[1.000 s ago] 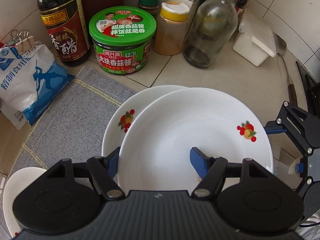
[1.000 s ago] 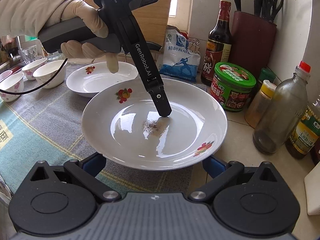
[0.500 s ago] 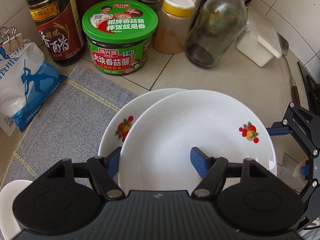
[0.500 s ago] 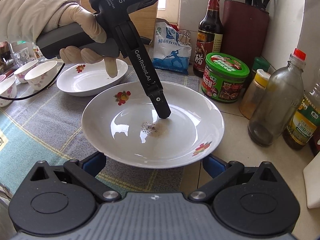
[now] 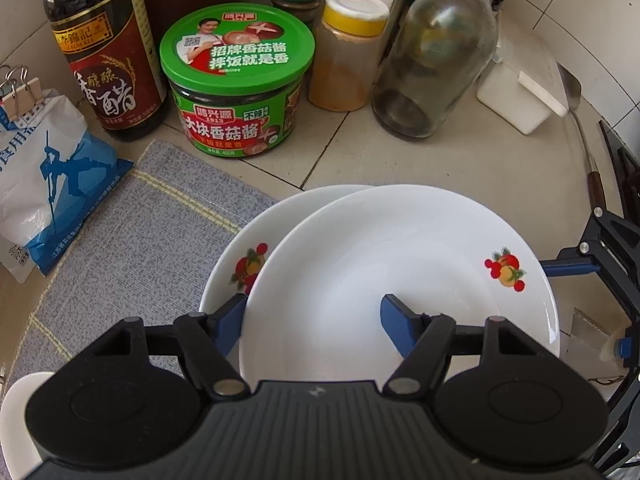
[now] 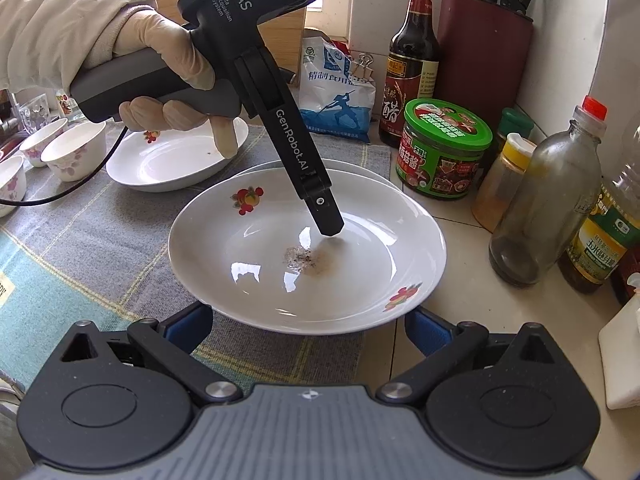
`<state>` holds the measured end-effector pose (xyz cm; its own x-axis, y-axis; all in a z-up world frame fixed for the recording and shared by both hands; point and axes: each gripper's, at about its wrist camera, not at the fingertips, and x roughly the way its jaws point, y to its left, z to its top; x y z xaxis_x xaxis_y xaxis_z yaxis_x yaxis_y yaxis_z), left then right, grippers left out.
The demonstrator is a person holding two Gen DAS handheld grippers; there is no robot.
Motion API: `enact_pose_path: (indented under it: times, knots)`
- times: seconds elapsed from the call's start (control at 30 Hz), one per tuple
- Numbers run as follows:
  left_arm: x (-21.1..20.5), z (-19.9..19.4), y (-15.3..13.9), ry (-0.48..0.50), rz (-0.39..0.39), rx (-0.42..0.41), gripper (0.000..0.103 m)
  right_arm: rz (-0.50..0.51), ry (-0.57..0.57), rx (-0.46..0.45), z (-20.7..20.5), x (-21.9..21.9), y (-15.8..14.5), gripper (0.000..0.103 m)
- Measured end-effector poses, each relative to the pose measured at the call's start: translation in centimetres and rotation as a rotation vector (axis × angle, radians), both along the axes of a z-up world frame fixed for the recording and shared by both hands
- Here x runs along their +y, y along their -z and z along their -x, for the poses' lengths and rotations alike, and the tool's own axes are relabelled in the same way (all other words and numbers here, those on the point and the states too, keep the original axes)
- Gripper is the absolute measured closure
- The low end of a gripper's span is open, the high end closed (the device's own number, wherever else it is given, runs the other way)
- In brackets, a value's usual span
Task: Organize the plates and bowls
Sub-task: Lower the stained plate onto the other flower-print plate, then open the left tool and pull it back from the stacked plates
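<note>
A white plate with fruit prints (image 5: 400, 276) (image 6: 304, 256) is held over a second like plate (image 5: 244, 256) (image 6: 280, 168) that lies on the grey mat. My left gripper (image 5: 312, 320) is shut on the top plate's rim, one finger inside the plate (image 6: 324, 216), one under it. My right gripper (image 6: 308, 324) is open, its blue fingers wide apart beside the top plate's near rim. A brown smear (image 6: 308, 258) marks the plate's middle. A third plate (image 6: 176, 160) and small floral bowls (image 6: 72, 150) stand at the left.
A green-lidded jar (image 5: 236, 80), vinegar bottle (image 5: 104, 48), spice shaker (image 5: 348, 52), glass bottle (image 5: 432, 60) and salt bag (image 5: 44, 184) crowd the counter's back. A white box (image 5: 516, 100) and spatula (image 5: 576, 112) lie at the right. An oil bottle (image 6: 600, 240) stands far right.
The held plate has moved further over the plate below it, toward the jars. Both grippers have come along with it.
</note>
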<state>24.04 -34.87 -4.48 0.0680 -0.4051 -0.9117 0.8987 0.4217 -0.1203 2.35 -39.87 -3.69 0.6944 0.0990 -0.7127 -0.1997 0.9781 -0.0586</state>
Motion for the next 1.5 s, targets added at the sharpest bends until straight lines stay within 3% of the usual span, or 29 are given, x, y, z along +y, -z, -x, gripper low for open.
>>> enact_pose_path:
  times: [1.23, 1.4, 1.5]
  knots:
    - [2.7, 1.9, -2.2, -0.061, 0.038, -0.102, 0.029, -0.055, 0.013, -0.007, -0.1, 0.1, 0.3, 0.000]
    - [4.9, 3.4, -4.2, -0.119, 0.123, -0.180, 0.029, -0.069, 0.027, -0.046, 0.8, 0.3, -0.6, 0.000]
    - [7.1, 5.4, -5.4, -0.188, 0.193, -0.230, 0.021, -0.089, 0.036, -0.076, 1.2, 0.3, -1.2, 0.000]
